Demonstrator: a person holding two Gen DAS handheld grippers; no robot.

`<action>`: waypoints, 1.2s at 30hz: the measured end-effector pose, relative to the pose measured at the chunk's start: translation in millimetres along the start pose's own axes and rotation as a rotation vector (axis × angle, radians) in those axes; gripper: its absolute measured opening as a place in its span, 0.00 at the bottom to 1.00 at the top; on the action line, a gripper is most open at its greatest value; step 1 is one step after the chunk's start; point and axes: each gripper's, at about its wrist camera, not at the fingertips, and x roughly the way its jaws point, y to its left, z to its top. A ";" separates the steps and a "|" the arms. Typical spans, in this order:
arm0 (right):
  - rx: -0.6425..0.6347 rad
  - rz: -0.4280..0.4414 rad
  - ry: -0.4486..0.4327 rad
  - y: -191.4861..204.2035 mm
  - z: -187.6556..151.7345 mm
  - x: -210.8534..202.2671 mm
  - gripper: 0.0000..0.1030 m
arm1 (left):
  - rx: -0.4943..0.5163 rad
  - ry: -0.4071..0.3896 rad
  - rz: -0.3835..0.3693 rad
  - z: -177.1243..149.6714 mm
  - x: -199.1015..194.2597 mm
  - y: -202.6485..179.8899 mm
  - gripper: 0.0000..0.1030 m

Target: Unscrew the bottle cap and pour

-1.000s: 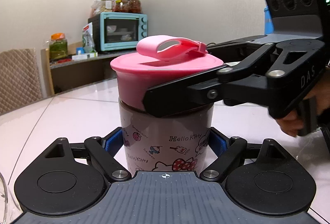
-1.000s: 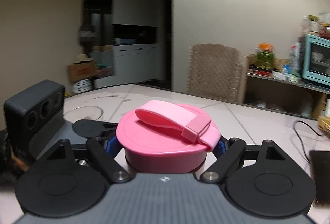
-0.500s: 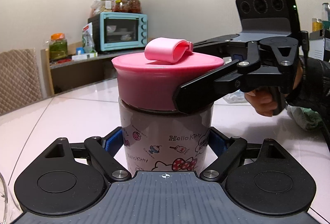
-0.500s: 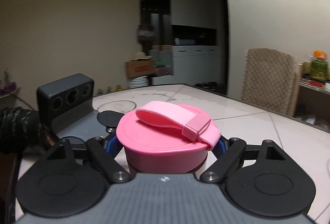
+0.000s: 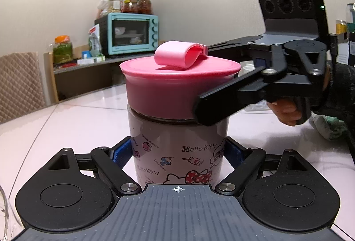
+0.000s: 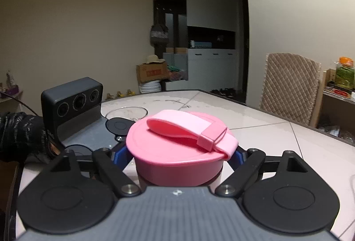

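Bottle [image 5: 177,152], upright on the white counter [image 5: 77,116]; body seen only by the left wrist view, "Hello Kitty" and "Strawberry" printed; left gripper [image 5: 177,153] jaws closed on the body; pink cap [image 6: 177,159] with strap loop at 12 o'clock, clamped by right gripper [image 6: 179,155] jaws; glass bowl [image 6: 126,112] shown behind at 11 o'clock in the right wrist view.

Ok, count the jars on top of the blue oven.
3 jars stand in a row on the blue oven: a pale-filled one on the left, two red-filled ones beside it. The bag behind may hide more.
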 end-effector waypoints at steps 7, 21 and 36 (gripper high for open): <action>0.075 -0.177 -0.007 20.6 -2.5 -9.0 0.94 | -0.006 0.001 0.003 1.5 2.9 7.9 0.87; 0.171 -0.504 -0.039 65.6 -7.1 8.1 0.96 | -0.017 0.003 0.022 7.2 10.6 31.2 0.87; 0.235 -0.599 -0.031 66.2 -13.4 34.6 0.91 | -0.015 0.006 0.029 6.8 8.4 27.0 0.87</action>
